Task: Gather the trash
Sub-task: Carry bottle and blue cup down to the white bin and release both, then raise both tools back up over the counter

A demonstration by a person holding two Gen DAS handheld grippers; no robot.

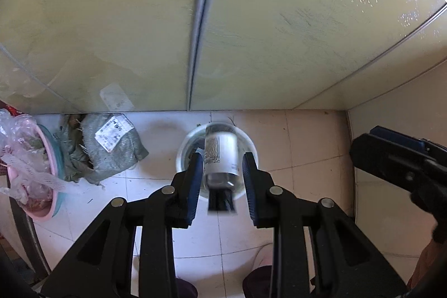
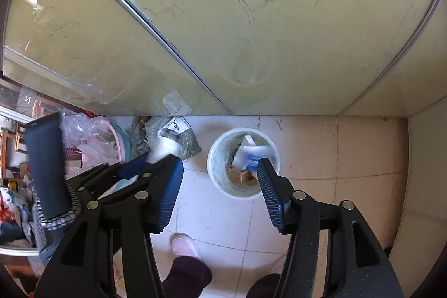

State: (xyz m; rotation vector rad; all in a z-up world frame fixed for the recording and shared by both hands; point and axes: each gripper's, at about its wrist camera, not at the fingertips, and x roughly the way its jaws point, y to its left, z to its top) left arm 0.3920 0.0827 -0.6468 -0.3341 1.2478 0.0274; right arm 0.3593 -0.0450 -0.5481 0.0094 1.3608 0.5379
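In the left wrist view a white bottle with a printed label and a blurred dark cap hangs between the fingers of my left gripper, directly over the white trash bin on the tiled floor. The fingers stand slightly apart from the bottle's sides and the bottle is motion-blurred. My right gripper is open and empty, held above the same bin, which holds cardboard and white paper scraps. The left gripper with the bottle shows at the left of the right wrist view.
A grey woven sack with a label lies left of the bin. A pink basin with plastic bags sits at far left. Frosted sliding glass doors stand behind. A wall closes the right side. The person's feet are below.
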